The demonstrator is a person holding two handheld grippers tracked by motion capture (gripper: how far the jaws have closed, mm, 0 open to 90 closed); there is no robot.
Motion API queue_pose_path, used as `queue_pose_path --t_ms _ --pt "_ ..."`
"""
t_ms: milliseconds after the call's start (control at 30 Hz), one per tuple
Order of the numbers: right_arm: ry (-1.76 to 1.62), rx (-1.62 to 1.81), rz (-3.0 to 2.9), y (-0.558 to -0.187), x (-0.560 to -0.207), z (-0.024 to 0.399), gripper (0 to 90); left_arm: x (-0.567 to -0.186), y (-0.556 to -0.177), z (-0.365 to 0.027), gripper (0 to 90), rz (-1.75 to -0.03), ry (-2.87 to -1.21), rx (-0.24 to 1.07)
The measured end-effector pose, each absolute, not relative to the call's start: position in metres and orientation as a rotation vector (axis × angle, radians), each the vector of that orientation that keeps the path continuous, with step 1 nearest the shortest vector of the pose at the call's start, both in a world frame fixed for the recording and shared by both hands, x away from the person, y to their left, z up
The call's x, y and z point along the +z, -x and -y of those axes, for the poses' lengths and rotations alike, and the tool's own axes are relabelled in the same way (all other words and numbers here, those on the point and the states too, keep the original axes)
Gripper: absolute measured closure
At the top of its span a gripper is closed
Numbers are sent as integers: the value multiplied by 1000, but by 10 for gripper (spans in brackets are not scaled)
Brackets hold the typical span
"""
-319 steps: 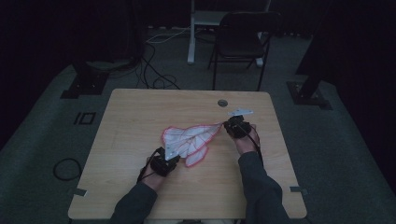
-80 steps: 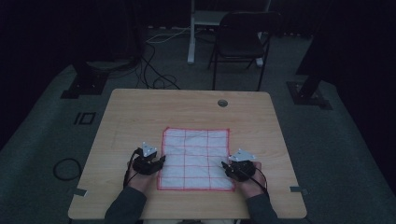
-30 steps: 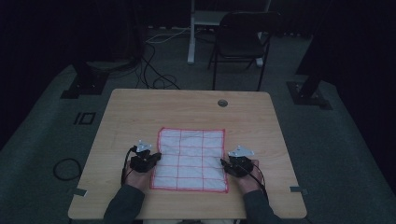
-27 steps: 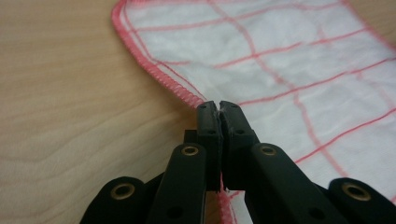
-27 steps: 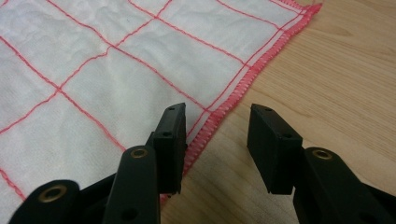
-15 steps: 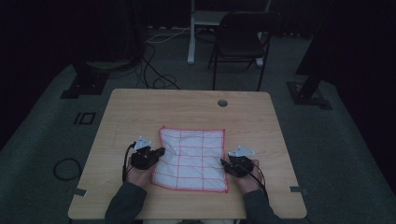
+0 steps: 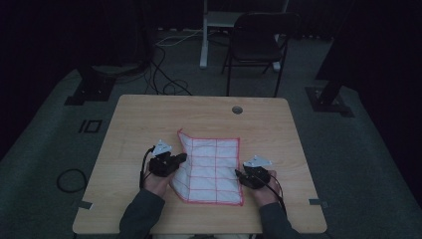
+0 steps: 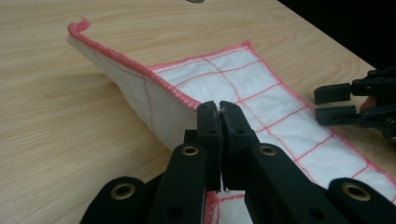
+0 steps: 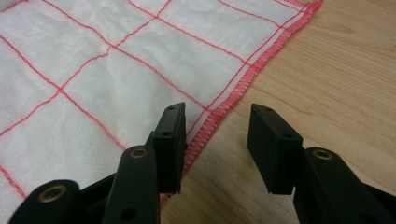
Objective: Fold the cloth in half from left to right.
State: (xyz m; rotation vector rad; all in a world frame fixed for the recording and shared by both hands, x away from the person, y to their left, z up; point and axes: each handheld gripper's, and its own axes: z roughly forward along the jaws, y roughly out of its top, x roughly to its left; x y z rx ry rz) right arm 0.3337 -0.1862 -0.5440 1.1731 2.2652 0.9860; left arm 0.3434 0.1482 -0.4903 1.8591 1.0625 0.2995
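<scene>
A white cloth point(image 7: 211, 167) with a red grid and red stitched hem lies on the wooden table point(image 7: 129, 124). My left gripper point(image 7: 182, 158) is shut on the cloth's left edge point(image 8: 154, 74), which it holds lifted and pulled inward. In the left gripper view the jaws point(image 8: 219, 109) press together with the hem pinched between them. My right gripper point(image 7: 238, 174) rests at the cloth's right edge, open. In the right gripper view its jaws point(image 9: 217, 128) straddle the red hem point(image 9: 247, 70) without pressing it. The right gripper point(image 8: 334, 102) also appears far right in the left gripper view.
A round grommet hole point(image 7: 237, 109) sits near the table's far edge. Beyond the table stand a dark folding chair point(image 7: 259, 45) and a white stand point(image 7: 205, 35), with cables point(image 7: 164, 79) on the floor. Bare wood lies left of and beyond the cloth.
My left gripper has risen and moved right, pulling the cloth's left edge up and inward. The cloth's left side is now folded over and narrower. The right gripper has stayed put.
</scene>
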Motion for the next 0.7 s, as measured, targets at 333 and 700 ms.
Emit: queue_pose_path --t_ms 333,700 --pt "-1175 990 -2265 -334 -544 187 571 -487 -346 -134 885 -1033 -1871 286" --pt "-1178 992 -2266 -334 -544 187 567 -487 -350 -123 885 -1020 -1878 272"
